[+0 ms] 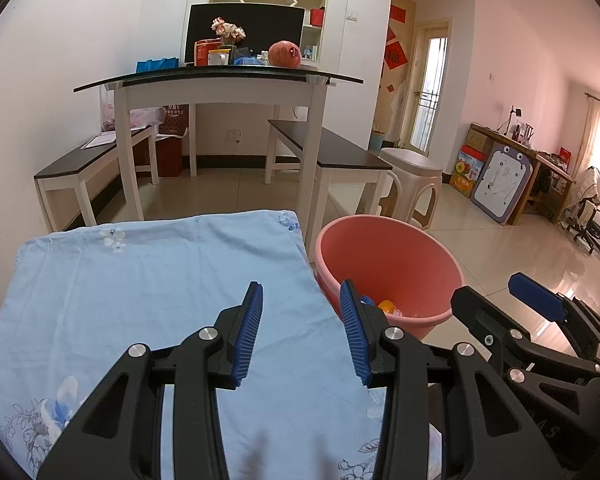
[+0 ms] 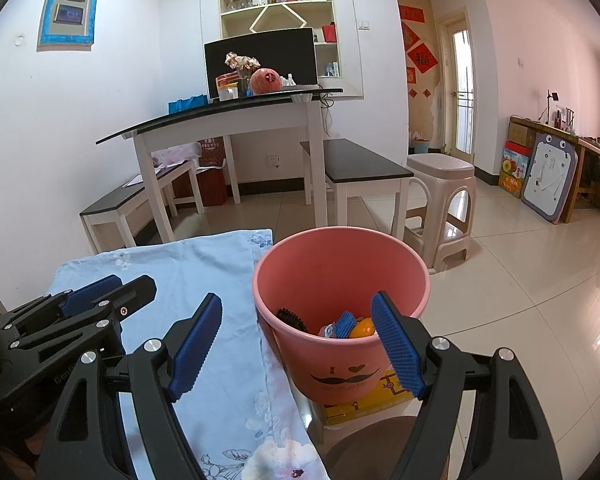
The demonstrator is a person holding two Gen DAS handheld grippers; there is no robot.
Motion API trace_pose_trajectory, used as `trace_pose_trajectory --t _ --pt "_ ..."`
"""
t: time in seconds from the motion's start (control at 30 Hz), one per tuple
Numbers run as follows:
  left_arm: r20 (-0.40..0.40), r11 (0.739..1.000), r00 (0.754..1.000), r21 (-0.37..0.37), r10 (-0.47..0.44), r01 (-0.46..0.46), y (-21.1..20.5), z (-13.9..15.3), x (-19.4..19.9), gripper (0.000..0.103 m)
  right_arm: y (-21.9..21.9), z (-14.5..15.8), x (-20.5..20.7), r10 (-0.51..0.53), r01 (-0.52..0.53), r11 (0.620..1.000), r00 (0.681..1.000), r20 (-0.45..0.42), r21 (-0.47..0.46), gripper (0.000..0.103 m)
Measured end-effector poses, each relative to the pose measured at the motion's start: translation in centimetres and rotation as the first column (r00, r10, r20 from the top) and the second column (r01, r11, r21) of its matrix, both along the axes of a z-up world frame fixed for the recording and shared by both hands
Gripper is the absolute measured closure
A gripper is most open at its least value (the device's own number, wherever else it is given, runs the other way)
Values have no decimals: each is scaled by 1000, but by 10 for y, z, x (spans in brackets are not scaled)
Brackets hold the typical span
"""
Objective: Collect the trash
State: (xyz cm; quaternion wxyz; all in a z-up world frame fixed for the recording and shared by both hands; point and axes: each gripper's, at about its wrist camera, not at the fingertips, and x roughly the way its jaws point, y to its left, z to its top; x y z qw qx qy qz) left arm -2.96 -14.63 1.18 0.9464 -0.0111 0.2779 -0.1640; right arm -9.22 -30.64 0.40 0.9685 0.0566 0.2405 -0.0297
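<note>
Near me, on the left of the scene, the light blue floral cloth (image 1: 148,292) covers the work surface and I see no loose trash on it in either wrist view. My left gripper (image 1: 302,330) hovers over the cloth's right edge, fingers spread, nothing between the blue pads. My right gripper (image 2: 296,346) hangs over the near rim of the pink bucket (image 2: 400,268), fingers spread wide too, nothing pinched.

The bucket stands just beside the cloth's right edge, on what looks like a yellow box (image 2: 364,406). Inside it: a black brush-like item (image 2: 292,318), a blue piece (image 2: 345,326), an orange piece (image 2: 362,328), and something pink and white, too small to name.

My read on progress: collection looks mostly or fully done, since the trash sits in the bucket and the cloth shows bare. What is left, if anything, I can't tell; the near part of the cloth is partly hidden by my gripper bodies. Far behind, the dining table (image 1: 220,80) with clutter, benches and a plastic stool (image 2: 440,184) look unrelated to the task.
</note>
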Motion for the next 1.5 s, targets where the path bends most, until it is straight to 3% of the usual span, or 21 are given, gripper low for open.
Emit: trace_pose_trajectory --t 0.53,1.5 --pt "-23 1000 1000 8 10 -10 8 -13 -1 62 -5 -19 -6 0 0 1000 1000 -20 5 27" --pt "-11 999 999 26 31 -30 9 -9 -5 62 -4 -16 -1 -1 1 1000 1000 -31 7 27"
